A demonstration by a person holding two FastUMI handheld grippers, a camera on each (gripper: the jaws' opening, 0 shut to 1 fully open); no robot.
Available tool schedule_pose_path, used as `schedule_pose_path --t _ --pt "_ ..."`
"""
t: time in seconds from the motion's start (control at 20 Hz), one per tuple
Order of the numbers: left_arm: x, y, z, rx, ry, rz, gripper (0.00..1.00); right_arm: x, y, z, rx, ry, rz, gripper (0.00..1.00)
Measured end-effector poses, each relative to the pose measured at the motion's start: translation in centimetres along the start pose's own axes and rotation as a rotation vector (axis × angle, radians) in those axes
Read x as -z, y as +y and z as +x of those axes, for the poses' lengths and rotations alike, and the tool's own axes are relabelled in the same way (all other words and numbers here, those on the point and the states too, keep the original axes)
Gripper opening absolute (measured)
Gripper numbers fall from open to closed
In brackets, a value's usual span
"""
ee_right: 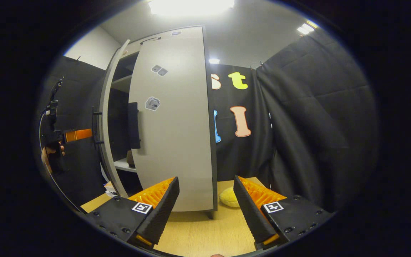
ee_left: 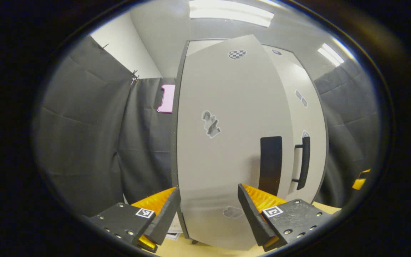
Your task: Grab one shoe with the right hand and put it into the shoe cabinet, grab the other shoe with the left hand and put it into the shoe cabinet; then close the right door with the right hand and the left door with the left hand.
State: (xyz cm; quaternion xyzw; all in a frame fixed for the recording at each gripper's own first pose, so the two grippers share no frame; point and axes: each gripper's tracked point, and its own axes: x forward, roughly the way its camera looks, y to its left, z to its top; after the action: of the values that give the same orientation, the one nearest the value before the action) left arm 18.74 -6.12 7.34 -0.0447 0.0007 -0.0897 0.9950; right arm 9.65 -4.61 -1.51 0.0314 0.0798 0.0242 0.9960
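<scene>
Both grippers (ee_left: 209, 210) (ee_right: 203, 205) are hanging wide, empty — the left door (ee_left: 227, 142) looking stiff, light-swinging; pushing near its handle (ee_left: 304, 162) seems best.

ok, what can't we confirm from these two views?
- Shoes: cabinet interior is dark and mostly screened by the right door in the right gripper view; a small shape on the shelf is too small to identify.
- Left door contact: left gripper fingers straddle it; touching unclear.
</scene>
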Motion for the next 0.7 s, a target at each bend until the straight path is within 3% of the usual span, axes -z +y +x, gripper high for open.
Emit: schedule_pose_path --t 0.05,0.2,0.25,0.35,0.4,0.45,0.65,0.7 --pt "-0.2 0.5 -0.8 -0.006 -0.003 0.008 0.99 -0.6 0.3 -0.2 -0.007 -0.012 -0.003 0.97" --pt "-0.4 1.8 -4.0 -0.022 0.001 0.013 1.0 -2.3 1.1 -1.4 -0.023 -0.052 -0.008 0.97" --pt "-0.4 2.3 -5.1 -0.032 0.004 0.016 1.0 -2.9 1.4 -2.1 -0.026 -0.066 -0.01 0.93" --pt "-0.6 3.0 -7.1 -0.05 0.006 0.025 1.0 -3.6 1.8 -3.2 -0.031 -0.083 -0.015 0.97" --pt "-0.7 3.6 -8.1 -0.058 0.006 0.031 1.0 -3.9 2.0 -3.8 -0.035 -0.09 -0.018 0.92" --pt "-0.8 4.1 -8.9 -0.067 0.006 0.038 1.0 -4.1 2.2 -4.2 -0.036 -0.097 -0.022 0.97" --pt "-0.8 5.2 -12.1 -0.091 0.008 0.05 1.0 -4.9 3.2 -5.5 -0.044 -0.121 -0.038 0.97" --pt "-0.9 5.5 -12.8 -0.099 0.009 0.055 1.0 -5.1 3.3 -5.8 -0.046 -0.126 -0.045 0.92"
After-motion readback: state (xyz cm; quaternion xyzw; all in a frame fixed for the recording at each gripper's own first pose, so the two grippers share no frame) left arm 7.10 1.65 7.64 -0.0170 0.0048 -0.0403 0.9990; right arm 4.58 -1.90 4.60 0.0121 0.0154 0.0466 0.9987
